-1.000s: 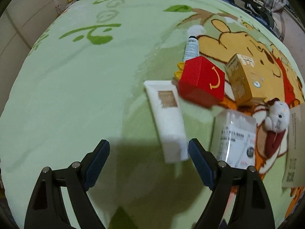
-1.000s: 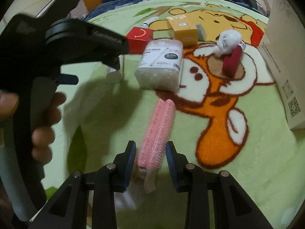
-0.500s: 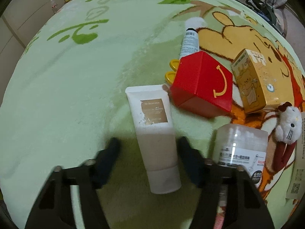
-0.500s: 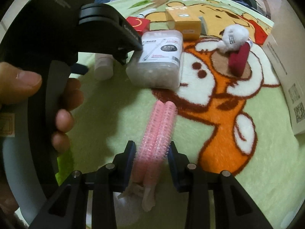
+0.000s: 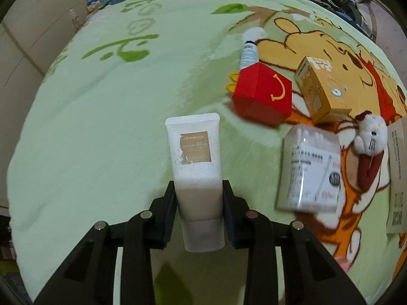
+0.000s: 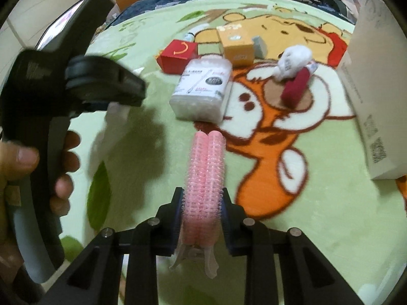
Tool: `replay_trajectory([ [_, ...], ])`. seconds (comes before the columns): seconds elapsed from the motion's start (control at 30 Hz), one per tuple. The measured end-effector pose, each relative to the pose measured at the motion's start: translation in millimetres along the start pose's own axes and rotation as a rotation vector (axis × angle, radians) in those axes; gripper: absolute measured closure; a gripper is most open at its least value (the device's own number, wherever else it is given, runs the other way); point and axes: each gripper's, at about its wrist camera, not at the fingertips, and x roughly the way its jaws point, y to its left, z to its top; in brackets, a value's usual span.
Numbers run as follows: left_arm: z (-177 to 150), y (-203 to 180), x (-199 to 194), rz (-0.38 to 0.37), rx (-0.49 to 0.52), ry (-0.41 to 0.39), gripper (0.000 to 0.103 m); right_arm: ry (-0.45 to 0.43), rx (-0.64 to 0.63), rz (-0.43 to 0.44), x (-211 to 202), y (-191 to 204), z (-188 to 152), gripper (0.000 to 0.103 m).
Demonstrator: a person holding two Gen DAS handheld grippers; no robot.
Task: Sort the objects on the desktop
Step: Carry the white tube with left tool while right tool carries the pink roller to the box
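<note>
Blanket (image 5: 101,127) open left; right side crowded – red box (image 5: 262,96), swab box (image 5: 310,172).

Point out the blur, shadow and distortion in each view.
Left wrist view: cotton swab box motion-smeared, white tube sharp in the left gripper, dark shadow beneath, blanket bowed by fisheye. Right wrist view: handheld gripper body smeared, its shadow darkening the blanket beside the pink roller.

blurred: cotton swab box (image 5: 309,172) | cut off: paper box (image 6: 376,96) | print unreadable
</note>
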Motion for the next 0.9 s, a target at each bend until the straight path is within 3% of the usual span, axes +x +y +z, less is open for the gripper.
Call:
replay_trajectory([
  [0.33, -29.3, 13.0, -76.3, 0.044, -0.031, -0.003, 0.070, -0.098, -0.077, -0.023, -77.2, -16.4, 21.8, 0.076],
  [0.5, -42.3, -4.8, -142.0, 0.048, 0.013, -0.070, 0.069, -0.174, -0.114, -0.017, -131.9, -32.4, 47.5, 0.076],
  [0.77, -44.8, -38.3, -232.1, -0.006, 0.037, -0.095, 0.069, -0.282, -0.103, -0.038, -232.7, -58.5, 59.3, 0.076],
  [0.9, -41.3, -55.7, -266.1, -0.034, 0.061, -0.124, 0.069, -0.312, -0.093, -0.049, -252.2, -64.7, 62.1, 0.076],
])
